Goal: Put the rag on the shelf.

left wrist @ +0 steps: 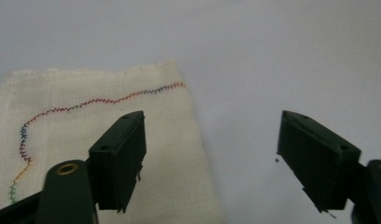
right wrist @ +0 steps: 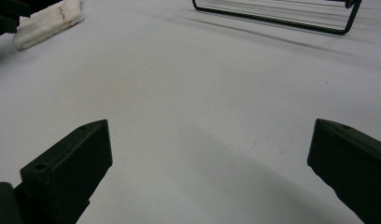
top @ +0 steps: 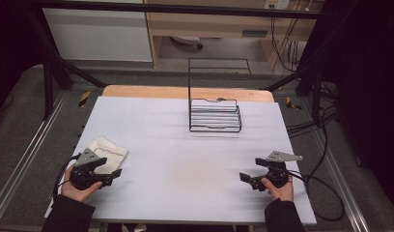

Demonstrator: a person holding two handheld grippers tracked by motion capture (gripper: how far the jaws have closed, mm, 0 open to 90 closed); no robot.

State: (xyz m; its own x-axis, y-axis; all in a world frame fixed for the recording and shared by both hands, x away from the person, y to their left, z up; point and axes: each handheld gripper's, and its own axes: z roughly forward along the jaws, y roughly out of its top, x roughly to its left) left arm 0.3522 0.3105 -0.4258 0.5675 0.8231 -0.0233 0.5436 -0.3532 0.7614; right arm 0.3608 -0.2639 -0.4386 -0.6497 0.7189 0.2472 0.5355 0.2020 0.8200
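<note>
The left gripper (left wrist: 212, 154) hovered at the folded cloth's (left wrist: 86, 140) edge, jaws apart, gripping nothing. The right gripper (right wrist: 209, 172) stood wide open over bare table (right wrist: 188, 93).

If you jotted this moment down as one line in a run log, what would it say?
left gripper: open, over edge of folded cream cloth with coloured stitching | right gripper: open, above bare white table | black wire rack: far side, untouched

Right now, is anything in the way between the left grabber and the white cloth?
No. The left gripper hangs at the edge of the folded cloth, jaws open, with bare table beside it. The wire rack stands far off.
</note>
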